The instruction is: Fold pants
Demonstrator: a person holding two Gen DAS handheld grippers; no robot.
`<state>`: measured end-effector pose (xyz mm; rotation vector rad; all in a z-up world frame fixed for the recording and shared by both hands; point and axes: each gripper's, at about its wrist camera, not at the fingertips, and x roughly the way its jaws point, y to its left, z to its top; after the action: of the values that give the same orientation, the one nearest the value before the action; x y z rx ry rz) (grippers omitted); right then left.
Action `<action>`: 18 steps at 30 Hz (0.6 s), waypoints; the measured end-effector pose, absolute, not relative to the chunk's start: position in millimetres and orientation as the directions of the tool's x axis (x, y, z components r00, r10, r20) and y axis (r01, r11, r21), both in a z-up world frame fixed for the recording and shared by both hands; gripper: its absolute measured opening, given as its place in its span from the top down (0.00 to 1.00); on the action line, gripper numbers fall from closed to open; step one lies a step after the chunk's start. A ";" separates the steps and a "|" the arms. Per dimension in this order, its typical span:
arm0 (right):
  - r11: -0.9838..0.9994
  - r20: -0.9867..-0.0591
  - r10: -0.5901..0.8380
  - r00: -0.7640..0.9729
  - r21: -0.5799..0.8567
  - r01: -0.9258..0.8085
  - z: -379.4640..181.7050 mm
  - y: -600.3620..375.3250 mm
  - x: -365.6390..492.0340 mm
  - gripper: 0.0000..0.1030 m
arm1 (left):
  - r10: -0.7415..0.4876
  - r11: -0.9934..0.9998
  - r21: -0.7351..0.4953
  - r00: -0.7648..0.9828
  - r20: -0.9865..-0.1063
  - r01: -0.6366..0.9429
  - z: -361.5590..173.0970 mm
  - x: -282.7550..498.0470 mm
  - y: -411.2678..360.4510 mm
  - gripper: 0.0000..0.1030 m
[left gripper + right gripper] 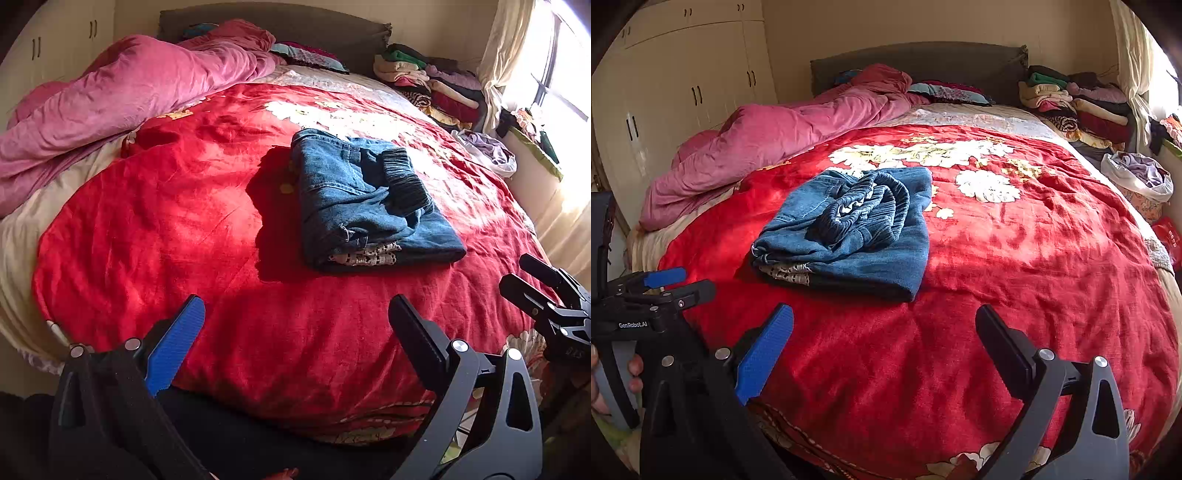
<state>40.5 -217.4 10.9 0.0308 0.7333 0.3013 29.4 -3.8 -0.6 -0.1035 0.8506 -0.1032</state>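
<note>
A pair of blue denim pants [365,199] lies folded into a compact bundle on the red floral bedspread [166,229], with the dark elastic waistband on top. The pants also show in the right wrist view [857,229]. My left gripper [295,314] is open and empty, held over the near part of the bed, short of the pants. My right gripper [884,321] is open and empty too, to the right of the left one. It shows at the right edge of the left wrist view [532,284]. The left gripper shows at the left of the right wrist view [679,284].
A crumpled pink duvet [122,92] lies along the bed's left side. A stack of folded clothes [432,81] sits at the far right by the headboard. A white bag of clothes [487,151] hangs off the right edge. Wardrobes [683,92] stand at the left.
</note>
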 end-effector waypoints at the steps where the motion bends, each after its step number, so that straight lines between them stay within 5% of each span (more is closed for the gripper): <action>1: 0.957 -0.656 0.280 0.701 0.132 -0.259 10.7 -217.3 40.5 0.04 | -0.132 0.990 -0.132 0.655 -0.744 0.050 -1.1 29.4 -3.9 0.09; 18: 0.954 -0.659 0.283 0.697 0.121 -0.274 11.4 -213.8 44.0 0.04 | -0.159 0.986 -0.155 0.647 -0.746 0.064 -3.9 28.8 -6.2 0.09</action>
<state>44.0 -213.8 11.4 0.0134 0.7371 0.3109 28.8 -6.2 -3.9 -0.1179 0.8589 -0.1276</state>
